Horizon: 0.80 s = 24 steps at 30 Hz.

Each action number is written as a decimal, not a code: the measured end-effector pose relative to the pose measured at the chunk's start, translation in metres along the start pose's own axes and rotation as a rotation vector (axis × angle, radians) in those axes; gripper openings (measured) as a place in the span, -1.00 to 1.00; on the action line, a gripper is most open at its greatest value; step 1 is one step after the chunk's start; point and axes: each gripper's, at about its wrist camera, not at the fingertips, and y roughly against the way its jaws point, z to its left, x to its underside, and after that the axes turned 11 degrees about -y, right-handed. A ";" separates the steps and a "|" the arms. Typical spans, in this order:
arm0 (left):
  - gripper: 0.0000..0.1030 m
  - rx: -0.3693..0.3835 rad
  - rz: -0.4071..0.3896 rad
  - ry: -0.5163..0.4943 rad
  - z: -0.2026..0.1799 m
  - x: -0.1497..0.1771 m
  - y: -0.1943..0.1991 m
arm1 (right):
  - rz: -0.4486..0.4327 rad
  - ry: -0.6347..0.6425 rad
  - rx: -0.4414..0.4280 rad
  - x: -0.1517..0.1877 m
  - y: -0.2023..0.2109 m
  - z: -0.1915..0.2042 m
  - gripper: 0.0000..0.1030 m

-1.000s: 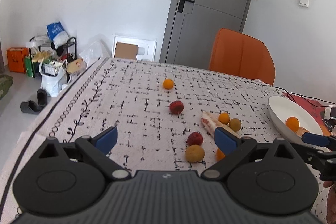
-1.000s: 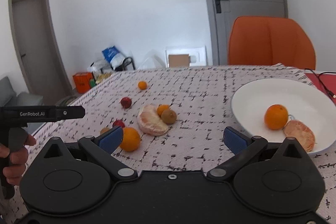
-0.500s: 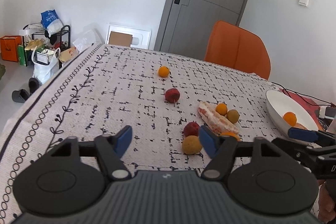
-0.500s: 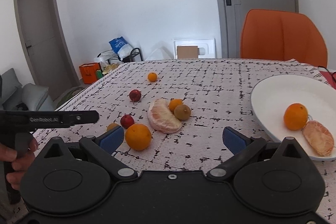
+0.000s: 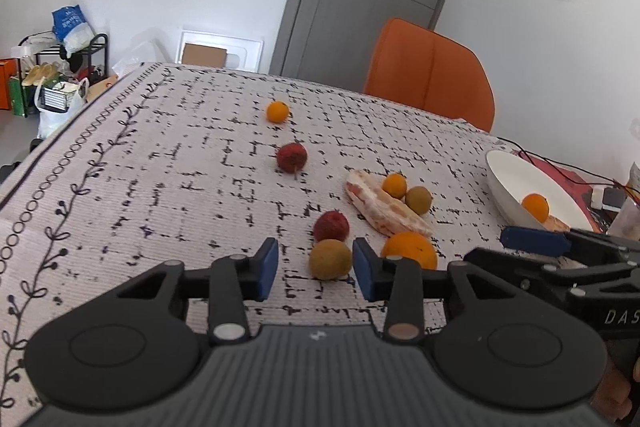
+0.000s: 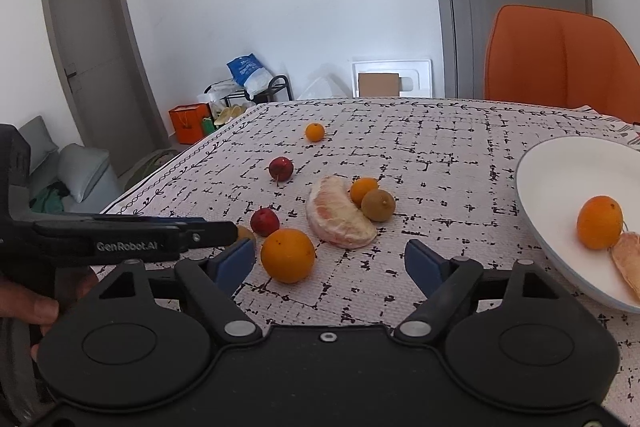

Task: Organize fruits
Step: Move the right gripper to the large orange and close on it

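Note:
My left gripper point(image 5: 314, 269) hovers low over the patterned tablecloth, its jaws closing around a yellow-brown round fruit point(image 5: 330, 259). The fruit lies close to the right pad, and a gap shows on the left. My right gripper point(image 6: 328, 263) is also closing, with a large orange point(image 6: 287, 255) between its pads near the left one, untouched. A white plate point(image 6: 552, 163) at the right holds an orange point(image 6: 599, 222) and a peeled segment point(image 6: 628, 259).
Loose on the cloth are a peeled pomelo piece point(image 5: 384, 207), a small orange point(image 5: 394, 185), a brown fruit point(image 5: 418, 199), two red fruits point(image 5: 330, 225) point(image 5: 291, 157) and a far small orange point(image 5: 277, 111). An orange chair point(image 5: 430, 75) stands behind the table. Cables lie beyond the plate.
Both grippers' jaws have narrowed. The left gripper sank toward the yellow-brown fruit, which now sits between its pads. The right gripper swung left, bringing the large orange between its pads.

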 end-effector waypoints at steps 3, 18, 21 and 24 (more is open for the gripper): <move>-0.36 0.024 0.012 0.001 -0.001 0.003 -0.006 | -0.003 -0.001 0.004 -0.002 -0.002 -0.001 0.47; -0.58 -0.019 -0.003 -0.015 0.006 0.002 0.010 | 0.068 0.017 -0.036 0.003 -0.022 0.011 0.30; -0.58 -0.033 -0.001 -0.003 0.012 0.004 0.014 | 0.074 0.020 -0.040 0.003 -0.027 0.014 0.29; -0.58 -0.040 -0.005 0.003 0.016 0.005 0.018 | 0.075 0.026 -0.033 0.003 -0.030 0.018 0.29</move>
